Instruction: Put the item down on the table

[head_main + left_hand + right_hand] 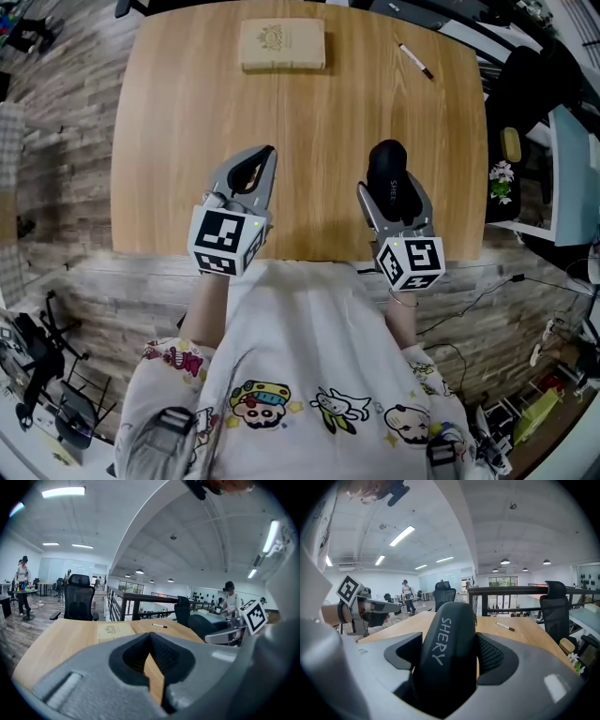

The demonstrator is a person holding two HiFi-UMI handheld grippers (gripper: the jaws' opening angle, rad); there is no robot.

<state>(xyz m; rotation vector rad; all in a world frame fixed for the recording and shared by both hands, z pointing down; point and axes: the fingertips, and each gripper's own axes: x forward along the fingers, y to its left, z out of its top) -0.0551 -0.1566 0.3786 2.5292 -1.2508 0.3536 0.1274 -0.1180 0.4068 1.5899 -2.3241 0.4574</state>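
One black oblong case (386, 176), "SHERY" lettering, right of centre in head view, over near edge of wooden table (309, 112); contact with tabletop unclear. Clamped mid-body between wide-set jaws of right gripper (394, 192). Judged rigid, smooth, rounded, light, likely slippery: hold long flanks, not ends. Left gripper (265, 164): jaws together, empty. Beige book (282, 45) and marker (414, 60) at top of frame, well apart.
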